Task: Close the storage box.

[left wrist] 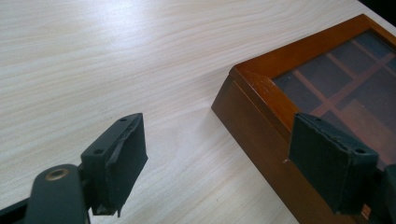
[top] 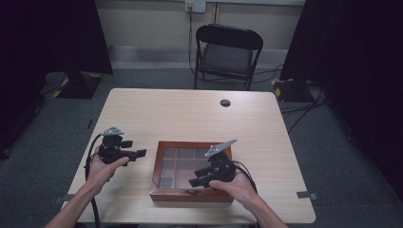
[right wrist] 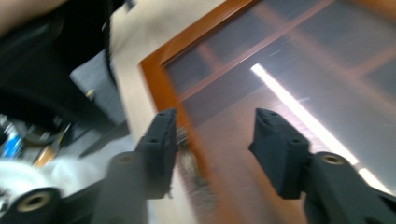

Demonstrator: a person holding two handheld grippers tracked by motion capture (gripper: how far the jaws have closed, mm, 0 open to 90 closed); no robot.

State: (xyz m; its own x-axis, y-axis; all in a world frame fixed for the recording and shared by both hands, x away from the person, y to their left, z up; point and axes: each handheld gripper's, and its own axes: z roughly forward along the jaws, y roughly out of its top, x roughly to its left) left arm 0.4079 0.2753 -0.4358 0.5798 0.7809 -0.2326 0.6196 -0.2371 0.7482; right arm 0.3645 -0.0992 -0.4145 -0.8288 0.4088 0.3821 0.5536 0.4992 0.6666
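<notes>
Both jaw pairs wide, empty. Right gripper (top: 194, 182) over wooden box (top: 157, 192) front clasp (right wrist: 187, 156); risk: slipping, scratching glass lid (top: 178, 164). Left gripper (top: 141, 153) beside box.

Left hand (top: 100, 170) holds left gripper (top: 140, 153) level, pointing right; jaws wide apart, nothing between them. Right hand (top: 236, 186) holds right gripper (top: 194, 182) tilted down, pointing left; jaws apart, nothing gripped. Both forearms enter from bottom edge.

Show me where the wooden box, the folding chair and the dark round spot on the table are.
wooden box (top: 190, 194): high view, on its near front wall.
folding chair (top: 226, 58): high view, on the seat.
dark round spot (top: 225, 102): high view, on its middle, near the table's far edge.
</notes>
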